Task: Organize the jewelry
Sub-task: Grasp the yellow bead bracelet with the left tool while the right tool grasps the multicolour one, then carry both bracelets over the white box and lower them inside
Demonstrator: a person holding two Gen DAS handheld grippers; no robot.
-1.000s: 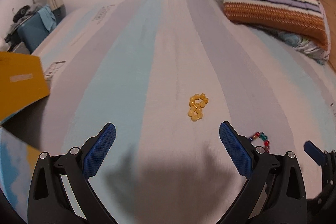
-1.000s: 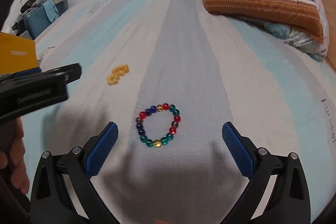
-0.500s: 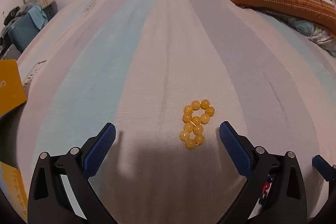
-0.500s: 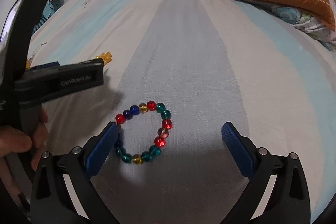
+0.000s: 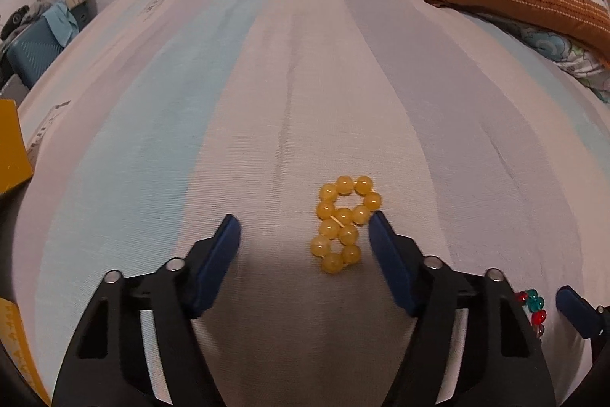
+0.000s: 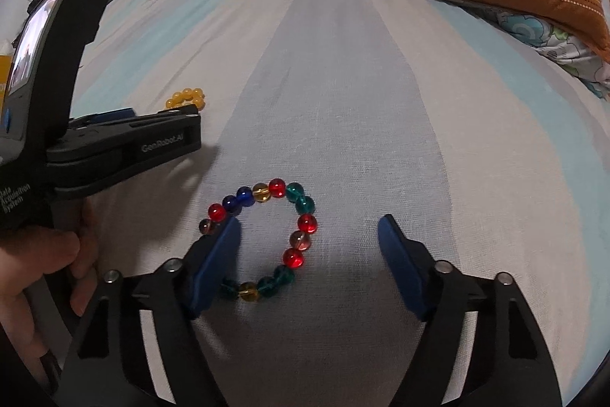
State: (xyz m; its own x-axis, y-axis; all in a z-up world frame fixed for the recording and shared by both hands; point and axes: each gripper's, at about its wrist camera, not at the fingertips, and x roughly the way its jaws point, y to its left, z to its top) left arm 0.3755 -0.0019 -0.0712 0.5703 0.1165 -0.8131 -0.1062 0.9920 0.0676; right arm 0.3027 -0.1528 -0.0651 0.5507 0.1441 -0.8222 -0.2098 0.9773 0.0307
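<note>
Yellow bracelet lies twisted on the bed between the spread left gripper; colored bracelet sits at 9 o'clock inside the spread right gripper. Both look light, limp and slippery: pinch across bunched beads.

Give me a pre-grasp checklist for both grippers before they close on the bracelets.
1. Left gripper open: ok.
2. Yellow bead bracelet between the left fingers: ok, though off-centre, close to the right-hand one.
3. Right gripper open: ok.
4. Multicolour bead bracelet centred between the right fingers: not ok; one finger covers part of the ring.
5. Bracelets apart from each other on the bedsheet: ok.
6. Fingers touching the sheet: cannot tell.
</note>
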